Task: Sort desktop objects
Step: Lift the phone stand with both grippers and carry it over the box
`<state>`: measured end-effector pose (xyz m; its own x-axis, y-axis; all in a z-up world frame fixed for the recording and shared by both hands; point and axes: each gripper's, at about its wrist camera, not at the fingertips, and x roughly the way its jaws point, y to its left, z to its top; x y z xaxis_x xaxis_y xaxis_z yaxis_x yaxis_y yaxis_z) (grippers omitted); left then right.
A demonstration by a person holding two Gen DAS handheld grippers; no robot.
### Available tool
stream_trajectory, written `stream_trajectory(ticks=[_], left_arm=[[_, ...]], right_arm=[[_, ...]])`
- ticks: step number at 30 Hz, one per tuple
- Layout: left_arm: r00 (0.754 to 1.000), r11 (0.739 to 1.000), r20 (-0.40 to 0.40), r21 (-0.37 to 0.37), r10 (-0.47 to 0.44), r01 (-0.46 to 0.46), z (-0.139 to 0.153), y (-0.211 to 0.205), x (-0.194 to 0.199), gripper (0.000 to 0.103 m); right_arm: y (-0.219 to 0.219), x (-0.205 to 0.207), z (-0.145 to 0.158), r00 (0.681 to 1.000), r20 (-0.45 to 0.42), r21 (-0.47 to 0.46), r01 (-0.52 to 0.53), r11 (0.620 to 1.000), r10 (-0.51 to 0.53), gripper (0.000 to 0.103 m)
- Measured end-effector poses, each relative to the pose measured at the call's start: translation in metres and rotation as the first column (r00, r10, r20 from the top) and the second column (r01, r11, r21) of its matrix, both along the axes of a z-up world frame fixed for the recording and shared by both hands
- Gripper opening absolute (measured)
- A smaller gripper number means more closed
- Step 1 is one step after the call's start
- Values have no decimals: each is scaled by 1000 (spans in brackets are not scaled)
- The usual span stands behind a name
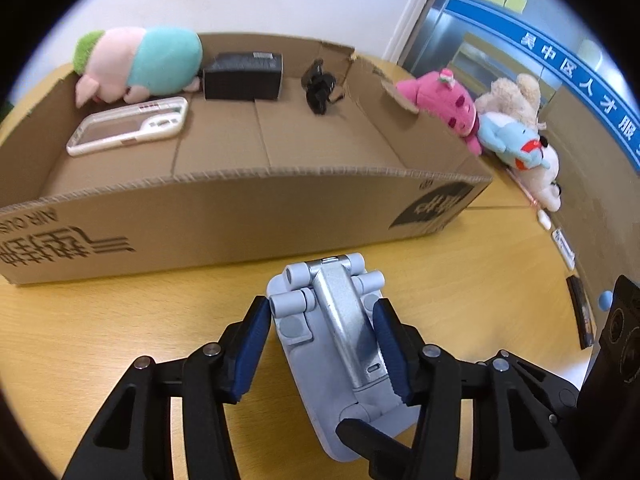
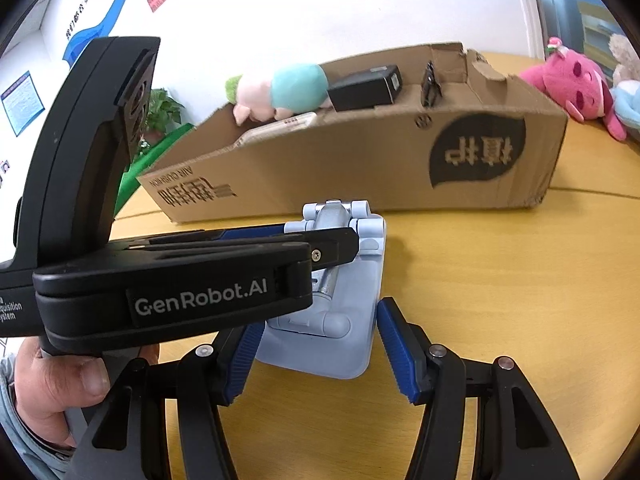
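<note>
at the lower centre of the left wrist view, our left gripper (image 1: 322, 344) has its blue pads against both sides of a grey folding stand (image 1: 340, 360) lying on the yellow table (image 1: 120, 320). across the upper frame sits a cardboard box (image 1: 240, 208) holding a plush toy (image 1: 140, 64). low in the right wrist view, our right gripper (image 2: 320, 356) is spread wide, gripping nothing, the stand's (image 2: 344, 320) near end between its pads.

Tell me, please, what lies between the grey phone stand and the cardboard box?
Only bare wooden table; the left wrist view shows that clear strip between the phone stand and the cardboard box.
</note>
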<state>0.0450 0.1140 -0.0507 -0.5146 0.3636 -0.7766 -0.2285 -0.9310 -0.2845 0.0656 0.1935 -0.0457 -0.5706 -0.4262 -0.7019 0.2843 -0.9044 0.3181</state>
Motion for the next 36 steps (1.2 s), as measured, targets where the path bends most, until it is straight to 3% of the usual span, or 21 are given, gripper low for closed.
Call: stream_trajectory(ticks=[7, 15, 22, 27, 29, 30, 31, 33, 36], left_arm=[[996, 1000, -88, 10, 26, -26, 39, -8, 4, 52], [984, 1000, -179, 1, 22, -23, 86, -14, -18, 52], [976, 999, -211, -7, 51, -54, 112, -41, -48, 51], [980, 998, -187, -20, 62, -67, 115, -60, -81, 49], [984, 999, -172, -15, 49, -53, 114, -60, -94, 43], [988, 1000, -150, 10, 20, -19, 111, -56, -102, 32], [993, 997, -111, 61, -32, 39, 106, -49, -110, 9], [994, 993, -71, 71, -86, 92, 95, -32, -124, 7], [995, 994, -33, 59, -89, 91, 77, -21, -146, 7]], right_arm=[[-9, 3, 37, 997, -74, -12, -17, 1000, 16, 57], [-12, -21, 76, 987, -158, -28, -11, 1000, 7, 57], [-35, -59, 104, 980, -195, -35, -52, 998, 44, 57], [-51, -91, 106, 981, -184, -75, -77, 994, 62, 57], [-56, -106, 103, 983, -173, -91, -81, 993, 64, 49], [-56, -110, 103, 983, -171, -92, -78, 993, 61, 28], [-56, -116, 103, 982, -172, -113, -100, 989, 80, 10], [-59, -126, 100, 984, -154, -104, -106, 989, 89, 11], [-60, -146, 84, 990, -116, -52, -83, 995, 77, 10]])
